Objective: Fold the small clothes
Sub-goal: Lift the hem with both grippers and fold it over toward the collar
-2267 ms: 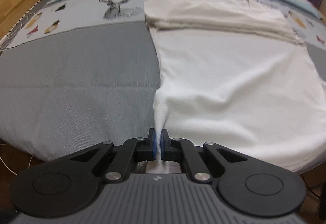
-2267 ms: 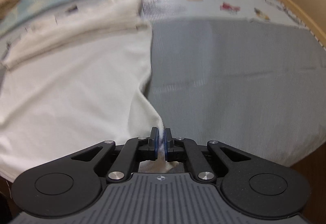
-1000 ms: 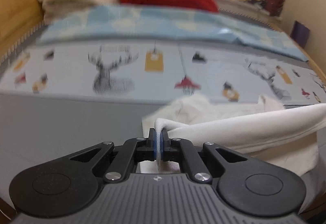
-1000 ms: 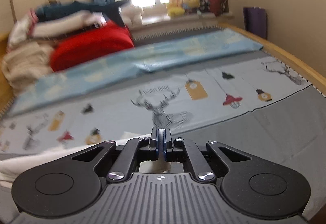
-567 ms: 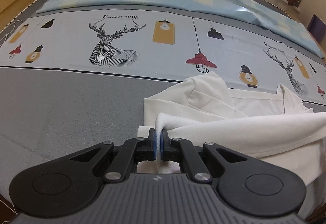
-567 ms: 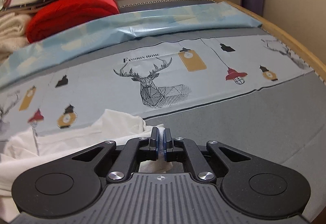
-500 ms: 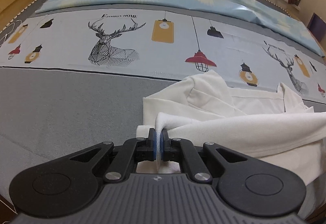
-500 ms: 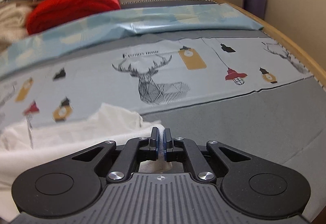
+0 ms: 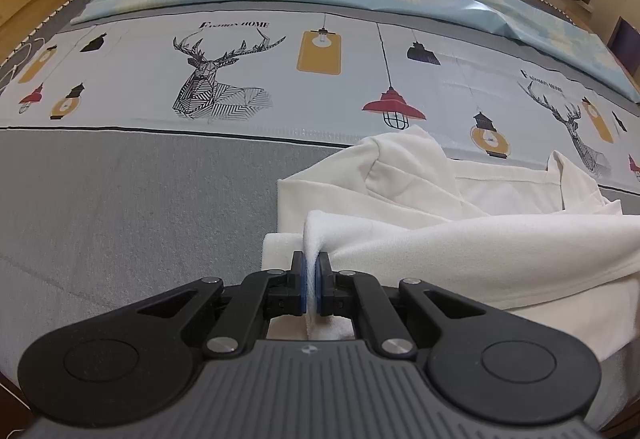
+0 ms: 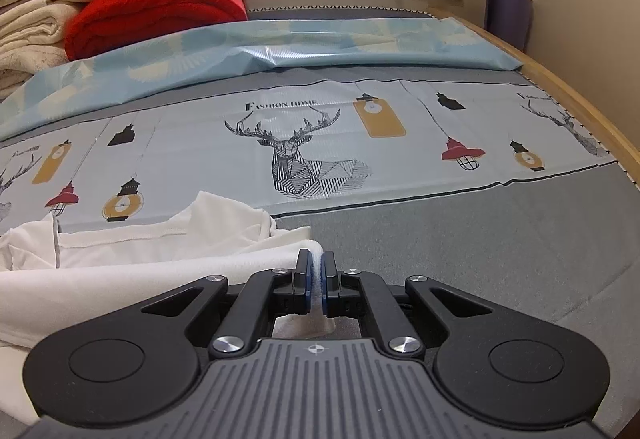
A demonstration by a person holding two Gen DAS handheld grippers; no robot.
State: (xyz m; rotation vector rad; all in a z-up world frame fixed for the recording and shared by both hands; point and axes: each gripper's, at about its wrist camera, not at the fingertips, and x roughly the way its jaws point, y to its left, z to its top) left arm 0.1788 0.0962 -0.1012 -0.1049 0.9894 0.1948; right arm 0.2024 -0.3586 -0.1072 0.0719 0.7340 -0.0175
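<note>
White garment (image 9: pixel 460 239) on bed (image 9: pixel 120 207) — left gripper (image 9: pixel 311 275) & right gripper (image 10: pixel 315 279) both clamp its edge.

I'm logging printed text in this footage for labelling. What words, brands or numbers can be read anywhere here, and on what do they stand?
"FASHION HOME": printed on the bed cover above the deer head, clear in the right wrist view.
The same words above the deer in the left wrist view, readable but softer.
A third caption above the far-right deer: too blurred to read.
The white garment and both grippers show no text.
</note>
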